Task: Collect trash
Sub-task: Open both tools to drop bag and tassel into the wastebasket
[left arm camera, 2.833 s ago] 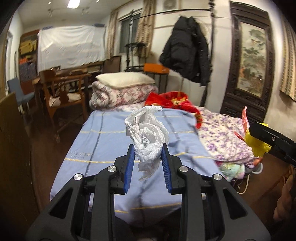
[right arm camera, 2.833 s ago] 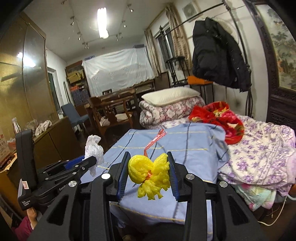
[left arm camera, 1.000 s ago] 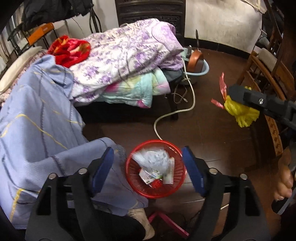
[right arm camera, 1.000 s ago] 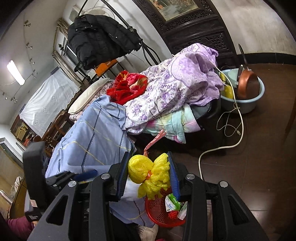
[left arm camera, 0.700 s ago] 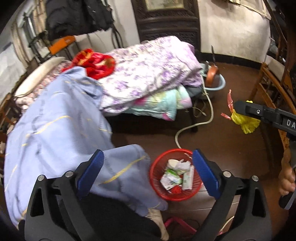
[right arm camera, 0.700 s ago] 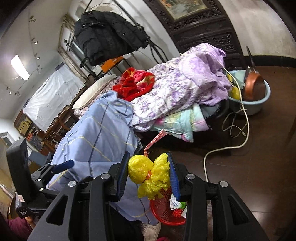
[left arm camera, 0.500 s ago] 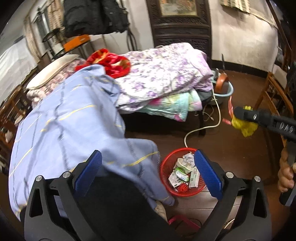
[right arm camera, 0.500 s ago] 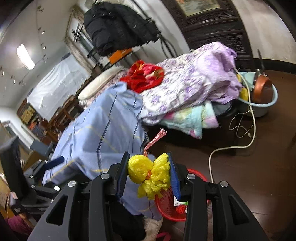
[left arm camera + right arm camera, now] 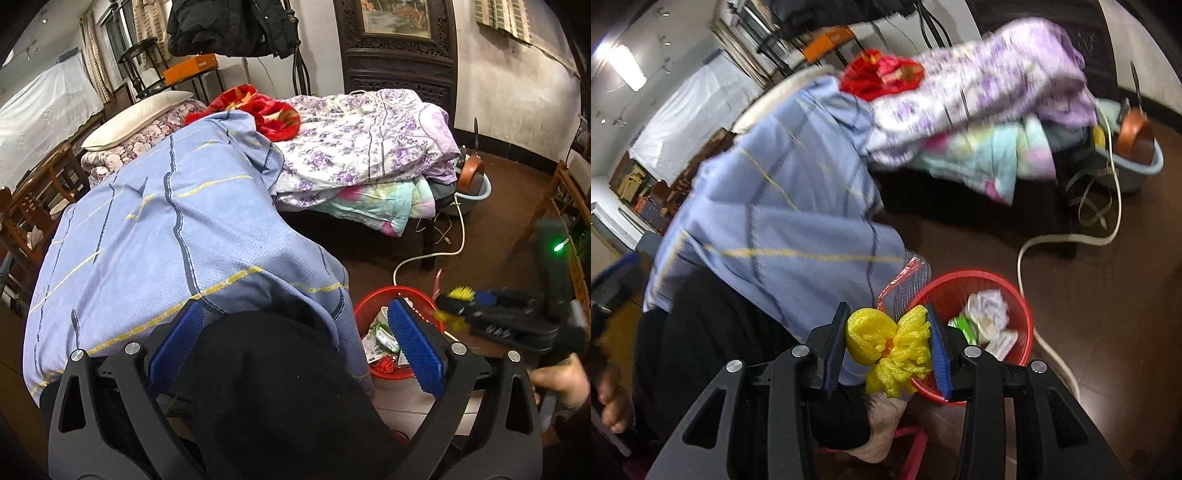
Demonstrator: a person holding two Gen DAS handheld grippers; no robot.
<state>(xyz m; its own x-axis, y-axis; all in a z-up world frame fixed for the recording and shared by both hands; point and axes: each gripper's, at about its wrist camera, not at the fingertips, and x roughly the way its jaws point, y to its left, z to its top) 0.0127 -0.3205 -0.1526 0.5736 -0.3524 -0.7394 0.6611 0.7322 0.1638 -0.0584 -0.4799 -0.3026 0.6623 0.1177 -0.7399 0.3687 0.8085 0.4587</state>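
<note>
Right wrist: right claw [image 9: 889, 347] clamped on yellow netting [image 9: 890, 347] beside red basket [image 9: 1027, 332] rim; left claw [image 9: 293, 339] apart.

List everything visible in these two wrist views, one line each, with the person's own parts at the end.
yellow foam net: one, yellow with a red mesh tail, clamped in the right tool
trash basket: one, red, on the floor beside the bed
crumpled white paper: one, white, inside the basket with some wrappers
blue sheet: one, light blue with yellow and dark lines, draped over the bed
floral quilt: one, white and purple, piled on the bed
red blanket: one, red, behind the sheet
pillow: one, cream, far end of the bed
white cable: one, on the brown floor
blue basin: one, holding a copper pan
black coat: one, hanging by the wall
left tool: open, nothing held
right tool: shut on the net, above the basket's edge
</note>
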